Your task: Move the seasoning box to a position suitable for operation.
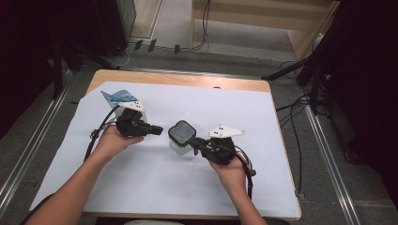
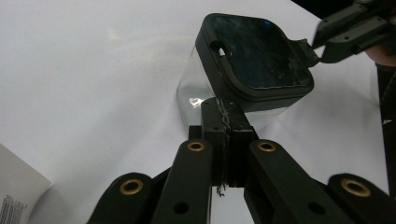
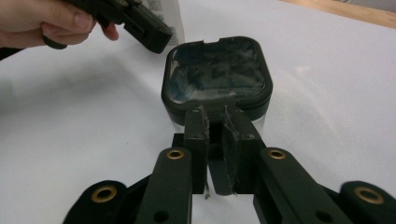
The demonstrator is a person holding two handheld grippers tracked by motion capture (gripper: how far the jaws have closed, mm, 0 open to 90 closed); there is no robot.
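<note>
The clear container (image 1: 179, 140) with its dark square lid (image 1: 182, 131) stands near the middle of the white sheet (image 1: 141, 187) that covers the surface (image 1: 178, 78), well apart from every edge. Bare sheet lies open in front of it, behind it and out to the right edge; a blue-and-white packet (image 1: 123, 99) sits near the back left.

The right claw (image 1: 196, 144) meets the container from the right, its jaws pinching a tab at the lid's rim; in the right gripper view a narrow gap shows between the jaws (image 3: 215, 135) where the tab sits. The left claw (image 1: 157, 129) hovers just beside the lid's left side, its jaws pressed together on nothing in the left gripper view (image 2: 223, 122).

The lid is glossy, with rounded corners and a small notch in one edge. The walls below are transparent, and the white sheet shows through them.
</note>
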